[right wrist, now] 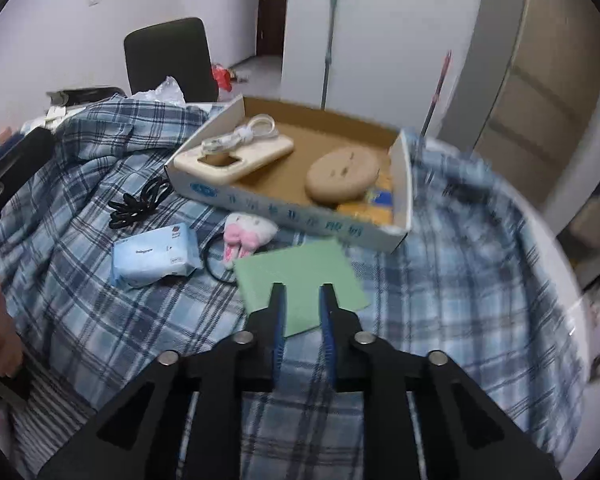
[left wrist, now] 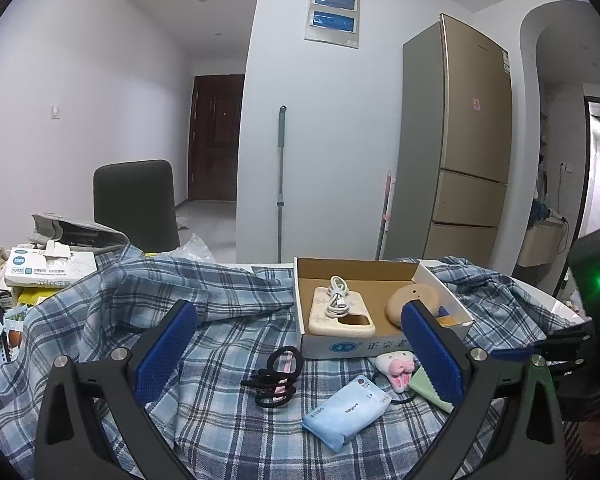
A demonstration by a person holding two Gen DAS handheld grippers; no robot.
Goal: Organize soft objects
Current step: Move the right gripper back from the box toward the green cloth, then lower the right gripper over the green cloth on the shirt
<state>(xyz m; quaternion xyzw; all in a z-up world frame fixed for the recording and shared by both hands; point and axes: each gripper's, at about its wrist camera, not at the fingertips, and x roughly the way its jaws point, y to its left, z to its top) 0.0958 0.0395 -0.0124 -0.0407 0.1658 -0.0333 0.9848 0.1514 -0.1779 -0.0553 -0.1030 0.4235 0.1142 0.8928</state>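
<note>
Jaws first: right gripper (right wrist: 302, 294) is pinched down narrow on the near edge of the green cloth (right wrist: 300, 280), which looks like it's caught between the blue pads, though I can't tell if it's lifted off the fabric yet. Left gripper (left wrist: 298, 354) is spread wide with nothing in it, just hanging over the middle of the table.

Progress, as far as I can judge: maybe half. The cardboard box (right wrist: 404, 184) already holds a cream phone case (right wrist: 240, 158) with a coiled white cable (right wrist: 240, 134) on top, a round tan cushion-looking thing (right wrist: 342, 178), and something yellow and blue tucked in the corner that I can't make out.

Left out on the plaid cloth (right wrist: 460, 280):
- the black hair ties (left wrist: 278, 376), well left of the box
- the light blue tissue pack (right wrist: 156, 256)
- the pink and white plush bunny (right wrist: 246, 232), lying just against the box's front wall, with a thin black band beside it
- the green cloth, currently in the grip

So I'd guess the green one goes in next, then three or four more trips.
</note>
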